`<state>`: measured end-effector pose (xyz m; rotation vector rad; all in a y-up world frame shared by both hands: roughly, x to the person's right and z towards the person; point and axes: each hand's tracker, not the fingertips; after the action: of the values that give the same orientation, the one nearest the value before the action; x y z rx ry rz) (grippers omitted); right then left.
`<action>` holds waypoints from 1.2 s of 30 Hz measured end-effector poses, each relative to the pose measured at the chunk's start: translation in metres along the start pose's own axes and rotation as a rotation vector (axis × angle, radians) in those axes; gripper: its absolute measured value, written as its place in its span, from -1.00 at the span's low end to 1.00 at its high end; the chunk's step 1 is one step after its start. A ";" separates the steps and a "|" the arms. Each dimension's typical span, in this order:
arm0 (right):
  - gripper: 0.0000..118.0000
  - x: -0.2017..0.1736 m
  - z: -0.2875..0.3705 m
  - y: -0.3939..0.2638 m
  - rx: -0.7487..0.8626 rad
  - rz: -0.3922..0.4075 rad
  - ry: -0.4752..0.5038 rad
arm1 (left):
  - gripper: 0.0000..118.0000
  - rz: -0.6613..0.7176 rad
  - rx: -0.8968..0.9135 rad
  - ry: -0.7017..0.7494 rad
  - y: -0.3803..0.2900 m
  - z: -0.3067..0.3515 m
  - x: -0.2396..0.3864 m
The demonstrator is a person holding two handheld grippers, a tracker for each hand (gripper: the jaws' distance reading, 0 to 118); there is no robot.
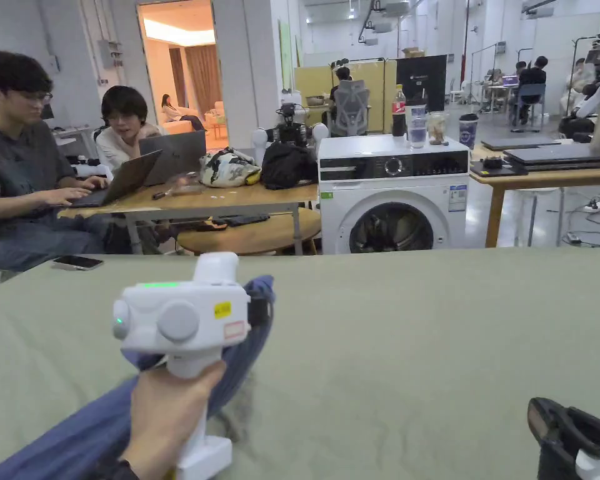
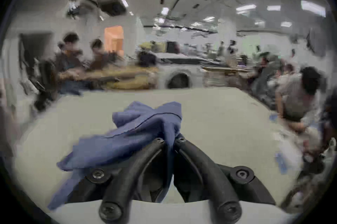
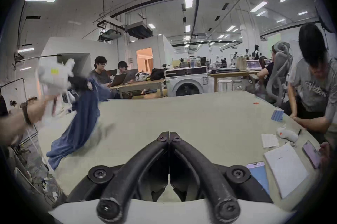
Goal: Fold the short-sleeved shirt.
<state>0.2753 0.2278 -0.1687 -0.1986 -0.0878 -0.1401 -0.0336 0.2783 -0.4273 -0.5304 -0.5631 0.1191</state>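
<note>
A blue short-sleeved shirt (image 1: 74, 431) hangs bunched from my left gripper (image 1: 261, 307), lifted above the green table (image 1: 417, 350) at its left side. In the left gripper view the black jaws are shut on a fold of the shirt (image 2: 145, 127), the left gripper (image 2: 170, 140) pinching it at the tips. The right gripper view has the shirt (image 3: 82, 118) trailing down to the table's left edge below the raised left gripper (image 3: 85, 84). My right gripper (image 3: 169, 137) hovers low over the table with its jaws shut on nothing; it sits at the bottom right of the head view (image 1: 542, 425).
A person (image 3: 313, 93) leans on the table's right edge beside a notebook (image 3: 286, 171), phones (image 3: 259, 178) and a small white toy (image 3: 286, 134). Beyond the far edge stand a washing machine (image 1: 392, 200) and desks with people at laptops (image 1: 124, 181). A phone (image 1: 77, 262) lies at the far left.
</note>
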 end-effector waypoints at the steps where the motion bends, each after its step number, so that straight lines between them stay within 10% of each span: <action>1: -1.00 0.005 0.005 0.001 0.002 0.003 -0.019 | -1.00 0.009 -0.063 -0.056 -0.027 -0.018 0.021; 13: -1.00 0.035 0.030 -0.002 -0.017 -0.033 -0.108 | -1.00 -0.076 -0.399 -0.503 -0.221 -0.057 0.200; 16: -1.00 0.031 0.034 -0.002 -0.022 -0.021 -0.110 | -0.31 -0.025 -0.360 -0.582 -0.219 -0.045 0.195; 27: -1.00 -0.008 0.022 0.001 -0.013 0.037 -0.042 | -0.27 -0.121 0.260 0.057 -0.103 0.119 0.036; 32: -1.00 -0.031 0.009 -0.005 0.011 0.077 -0.038 | -0.96 -0.106 0.382 0.242 -0.094 0.190 -0.018; 36: -1.00 -0.042 -0.007 -0.010 -0.004 0.101 -0.039 | -1.00 -0.099 0.383 0.287 -0.093 0.203 -0.032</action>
<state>0.2327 0.2224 -0.1781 -0.2097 -0.1159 -0.0355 -0.1724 0.2808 -0.2499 -0.1418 -0.2739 0.0530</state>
